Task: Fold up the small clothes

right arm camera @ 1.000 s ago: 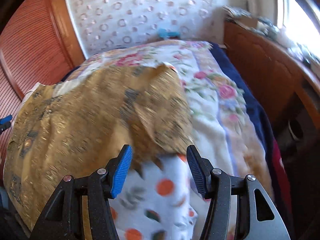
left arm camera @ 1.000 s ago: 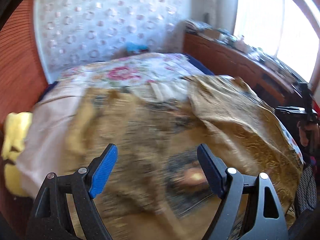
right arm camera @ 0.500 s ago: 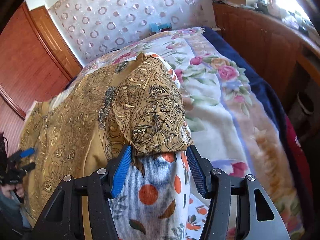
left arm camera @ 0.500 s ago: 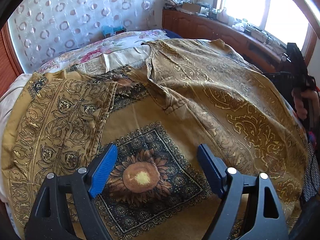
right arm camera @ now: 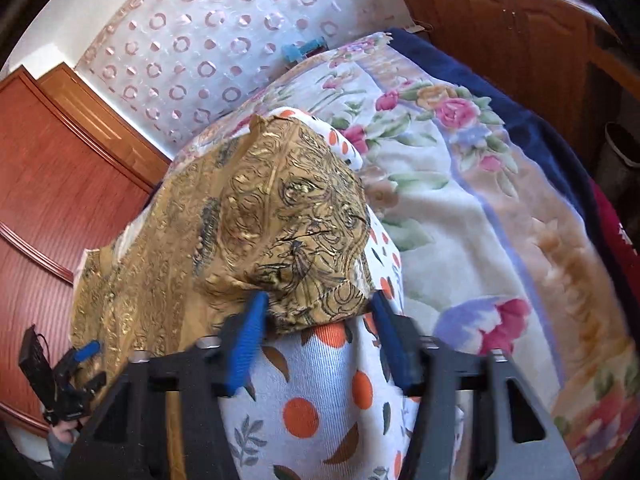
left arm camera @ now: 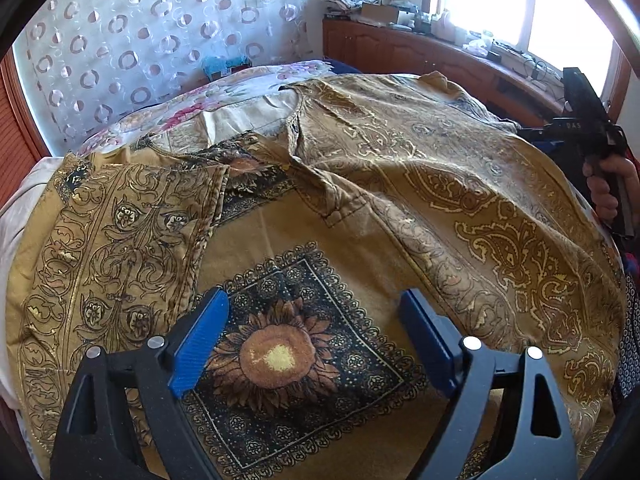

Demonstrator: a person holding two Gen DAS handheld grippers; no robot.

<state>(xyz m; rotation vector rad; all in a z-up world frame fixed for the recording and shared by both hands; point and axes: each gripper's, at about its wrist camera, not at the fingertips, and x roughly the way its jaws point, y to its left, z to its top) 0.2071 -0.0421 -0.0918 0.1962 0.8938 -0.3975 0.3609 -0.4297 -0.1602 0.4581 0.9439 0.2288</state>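
A gold patterned garment (left arm camera: 400, 184) lies spread over the bed, its dark square sunflower print (left arm camera: 280, 356) facing up. My left gripper (left arm camera: 312, 340) hovers over that print. Its jaws are opening and nothing is between them. In the right wrist view a folded corner of the gold garment (right arm camera: 296, 220) rests on a white cloth with orange dots (right arm camera: 320, 392). My right gripper (right arm camera: 318, 300) straddles that corner's hem. Its jaws are closing with the hem between the blue pads (right arm camera: 248, 336), and I see no firm pinch.
A floral blanket (right arm camera: 460, 184) covers the bed, with a dark blue cover (right arm camera: 532, 120) along its far side. Wooden cabinets (left arm camera: 400, 48) run under the window. A red-brown wardrobe (right arm camera: 48, 184) stands on the other side. A hand (left arm camera: 608, 192) holds the other gripper's handle.
The left view has gone from a blur to steady, settling lower over the sunflower print. The right gripper has rolled, moved up to the gold corner, and its jaws have narrowed around the hem.
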